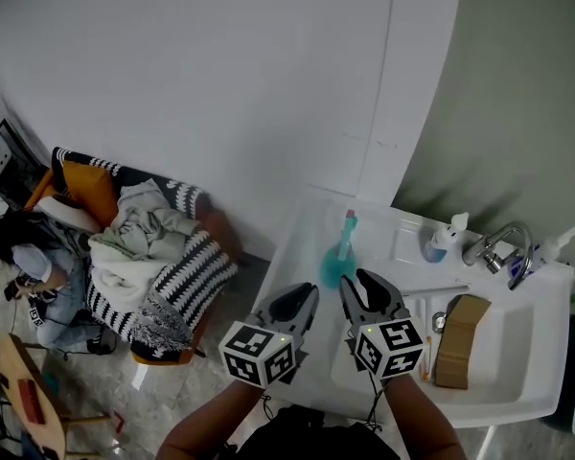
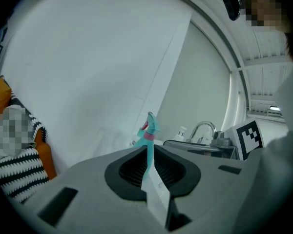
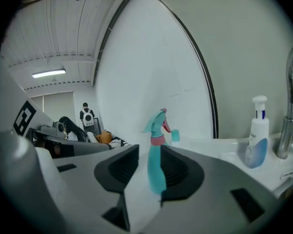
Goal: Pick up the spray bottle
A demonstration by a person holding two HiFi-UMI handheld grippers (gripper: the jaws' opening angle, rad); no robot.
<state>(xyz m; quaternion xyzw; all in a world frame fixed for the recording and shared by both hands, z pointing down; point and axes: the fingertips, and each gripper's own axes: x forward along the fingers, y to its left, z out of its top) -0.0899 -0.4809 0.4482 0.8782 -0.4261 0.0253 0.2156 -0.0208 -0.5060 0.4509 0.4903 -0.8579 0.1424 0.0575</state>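
The spray bottle (image 1: 340, 260) stands upright on the white counter, left of the sink (image 1: 546, 353). It is blue-green with a pink ring under its top. Both tongs point at it, likely to grab it. Both are empty. The left gripper (image 1: 307, 297) is open just a slit. The right gripper (image 1: 359, 286) is open a little wider.

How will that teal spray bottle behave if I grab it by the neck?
The spray bottle stands tall and narrow on the sink counter, so a sideways nudge would likely tip it. It looks like rigid, smooth plastic: probably light, possibly slippery. The neck under the trigger head should catch better.
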